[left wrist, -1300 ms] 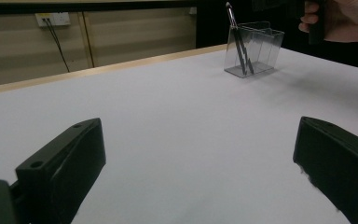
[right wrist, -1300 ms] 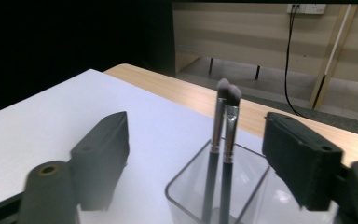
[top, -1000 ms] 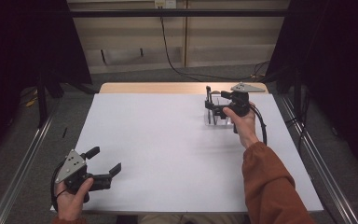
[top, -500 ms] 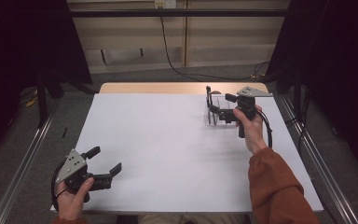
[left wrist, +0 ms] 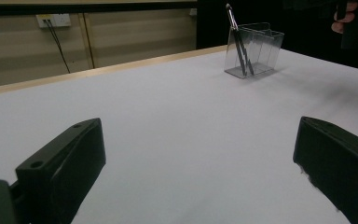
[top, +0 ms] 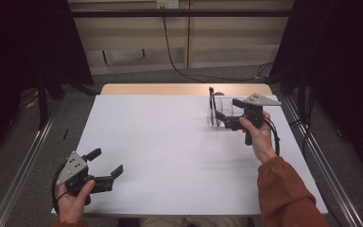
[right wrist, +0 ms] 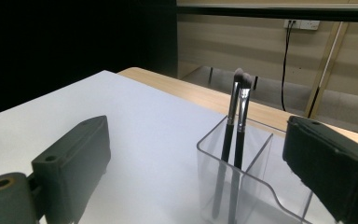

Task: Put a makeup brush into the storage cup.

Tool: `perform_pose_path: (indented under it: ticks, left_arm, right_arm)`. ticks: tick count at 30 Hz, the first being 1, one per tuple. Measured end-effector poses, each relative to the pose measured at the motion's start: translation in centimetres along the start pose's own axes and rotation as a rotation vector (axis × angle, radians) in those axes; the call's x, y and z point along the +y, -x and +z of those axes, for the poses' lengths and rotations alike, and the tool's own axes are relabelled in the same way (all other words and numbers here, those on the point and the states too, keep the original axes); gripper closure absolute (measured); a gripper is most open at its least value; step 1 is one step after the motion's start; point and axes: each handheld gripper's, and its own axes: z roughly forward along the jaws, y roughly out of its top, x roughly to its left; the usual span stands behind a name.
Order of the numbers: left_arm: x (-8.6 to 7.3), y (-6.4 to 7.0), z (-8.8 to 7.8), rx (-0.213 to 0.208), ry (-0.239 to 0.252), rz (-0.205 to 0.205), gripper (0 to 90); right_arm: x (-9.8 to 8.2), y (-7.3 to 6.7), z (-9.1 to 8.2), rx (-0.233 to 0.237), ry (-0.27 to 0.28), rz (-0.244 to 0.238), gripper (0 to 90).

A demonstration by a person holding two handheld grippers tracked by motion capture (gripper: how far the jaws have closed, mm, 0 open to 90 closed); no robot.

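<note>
Black jaws of the right gripper point(top: 228, 119) are held apart just beside the clear acrylic organizer point(right wrist: 242, 186), at its five o'clock. Two makeup brushes point(right wrist: 235, 121) stand upright in its end compartment. A slow, level approach is advised, so the organizer is not tipped. The left gripper point(top: 105, 171) is also spread, well apart.
</note>
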Motion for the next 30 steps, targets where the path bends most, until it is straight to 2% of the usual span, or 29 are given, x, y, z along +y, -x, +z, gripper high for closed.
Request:
perform_pose_path:
  ticks: [11, 21, 27, 30]
  left_arm:
    - [0.0, 0.0, -0.1, 0.004, 0.001, 0.002, 2.2]
    - [0.0, 0.0, -0.2, 0.006, 0.002, 0.003, 2.2]
    - [0.0, 0.1, -0.2, 0.006, 0.003, 0.003, 2.2]
    - [0.0, 0.1, -0.2, 0.010, 0.006, -0.001, 2.2]
  right_arm:
    - [-0.5, -0.4, -2.2, -0.001, 0.004, 0.004, 3.6]
    - [-1.3, -0.8, -4.3, -0.025, 0.011, -0.004, 0.9]
    - [-1.9, -1.0, -5.3, -0.025, 0.011, 0.018, 0.5]
    - [-2.2, -1.1, -6.0, -0.026, 0.009, 0.012, 0.5]
